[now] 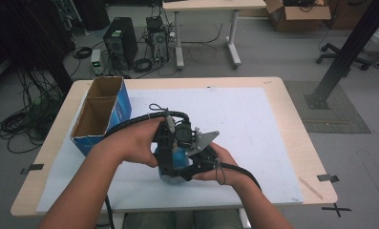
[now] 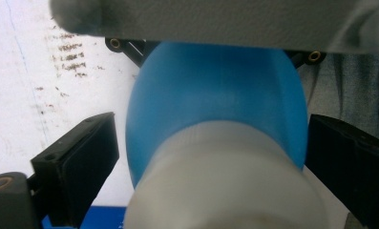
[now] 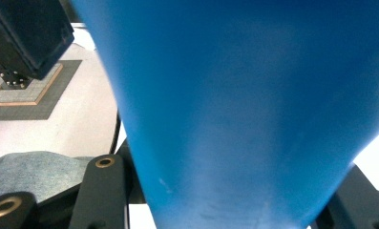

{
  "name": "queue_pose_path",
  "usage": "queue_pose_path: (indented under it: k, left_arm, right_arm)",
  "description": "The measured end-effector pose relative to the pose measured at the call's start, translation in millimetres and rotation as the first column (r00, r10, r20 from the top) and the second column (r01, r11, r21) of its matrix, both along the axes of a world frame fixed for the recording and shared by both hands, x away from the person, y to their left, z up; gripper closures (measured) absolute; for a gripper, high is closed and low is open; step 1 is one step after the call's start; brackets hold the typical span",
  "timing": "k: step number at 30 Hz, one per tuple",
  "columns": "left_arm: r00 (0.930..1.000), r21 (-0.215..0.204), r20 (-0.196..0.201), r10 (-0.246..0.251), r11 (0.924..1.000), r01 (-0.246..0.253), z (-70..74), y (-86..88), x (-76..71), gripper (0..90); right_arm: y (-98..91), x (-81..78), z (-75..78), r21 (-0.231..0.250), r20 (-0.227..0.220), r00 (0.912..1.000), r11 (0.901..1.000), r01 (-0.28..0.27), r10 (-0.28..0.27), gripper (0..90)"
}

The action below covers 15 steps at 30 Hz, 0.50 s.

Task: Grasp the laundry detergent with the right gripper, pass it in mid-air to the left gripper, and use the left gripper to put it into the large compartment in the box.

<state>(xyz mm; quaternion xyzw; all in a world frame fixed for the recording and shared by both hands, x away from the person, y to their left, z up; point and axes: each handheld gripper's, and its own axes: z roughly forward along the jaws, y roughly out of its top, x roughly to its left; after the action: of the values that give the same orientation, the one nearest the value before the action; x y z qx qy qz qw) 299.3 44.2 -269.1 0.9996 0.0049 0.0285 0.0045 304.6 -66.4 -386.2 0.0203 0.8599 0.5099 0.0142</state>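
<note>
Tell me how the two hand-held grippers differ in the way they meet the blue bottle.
The right gripper has its jaws closed tight on the blue bottle, while the left gripper has its jaws spread either side of it, with a gap at one jaw. The left gripper comes in from the white cap end; the right gripper grips the blue body. Both are black, and each is held in one hand.

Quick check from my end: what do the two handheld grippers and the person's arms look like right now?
Both grippers are black. The left gripper trails a ribbed black cable; its broad, flat black fingers hang on links with brass-coloured pins. The right gripper carries a grey three-cornered plate and a smoother black cable. Both forearms are bare, with no sleeves or gloves in view.
</note>
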Motion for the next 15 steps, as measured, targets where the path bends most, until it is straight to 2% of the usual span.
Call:
queue_pose_path:
  k: [13, 15]
  left_arm:
    - [0.9999, 0.002, 0.007, -0.007, 1.0000, 0.007, 0.9, -1.5, -0.5, 13.9]
    - [1.0000, 0.000, 0.007, -0.007, 1.0000, 0.007, 1.1, -1.8, -0.4, 15.2]
  right_arm:
    - [-2.0, 1.8, 3.0, -0.002, 0.027, 0.9996, 1.0000, 0.005, -0.005, 45.2]
    - [-1.6, 1.3, 2.7, -0.002, 0.020, 0.9998, 1.0000, 0.007, -0.007, 45.2]
